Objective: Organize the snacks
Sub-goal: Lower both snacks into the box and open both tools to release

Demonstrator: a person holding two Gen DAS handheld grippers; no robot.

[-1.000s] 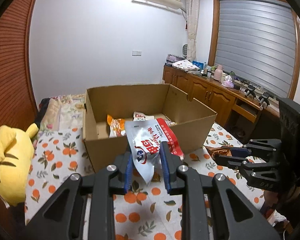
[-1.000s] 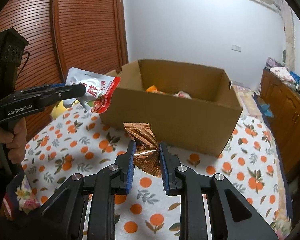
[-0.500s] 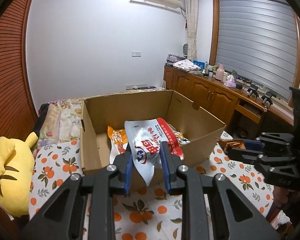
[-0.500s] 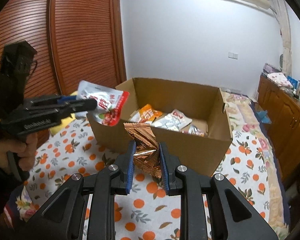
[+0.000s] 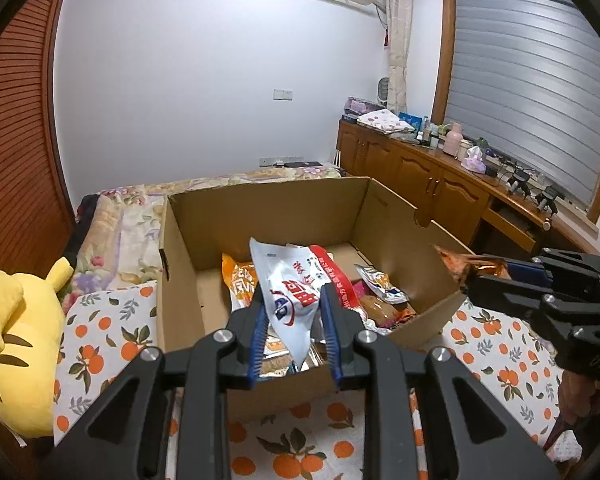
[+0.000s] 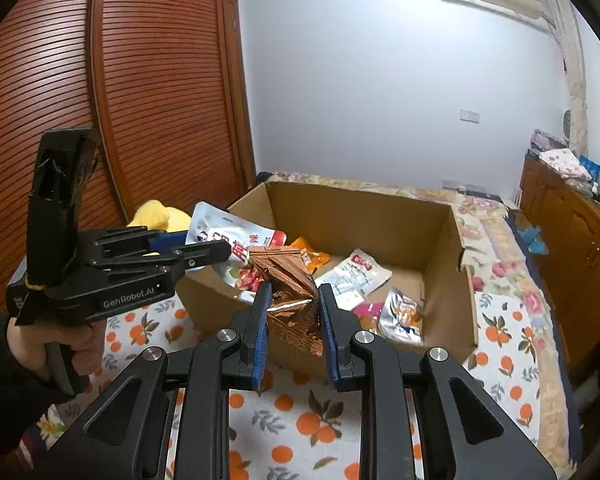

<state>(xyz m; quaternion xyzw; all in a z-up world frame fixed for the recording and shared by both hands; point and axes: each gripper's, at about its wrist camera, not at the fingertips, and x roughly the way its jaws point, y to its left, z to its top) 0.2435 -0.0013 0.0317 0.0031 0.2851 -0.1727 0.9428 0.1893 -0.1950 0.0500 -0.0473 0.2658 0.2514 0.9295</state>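
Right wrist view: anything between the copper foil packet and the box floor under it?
Only the cardboard box's near wall, low in the right wrist view. The copper foil packet hangs above it in the right gripper; snacks lie farther inside.

A: What colours did the packets show?
B: The pouch [image 5: 296, 296] was white with red and blue print; the foil bag [image 6: 294, 296] was copper.
A: And the surroundings?
B: The box [image 5: 260, 216] was brown, the sheet [image 6: 300, 432] white with oranges, the plush toy [image 5: 18, 344] yellow.
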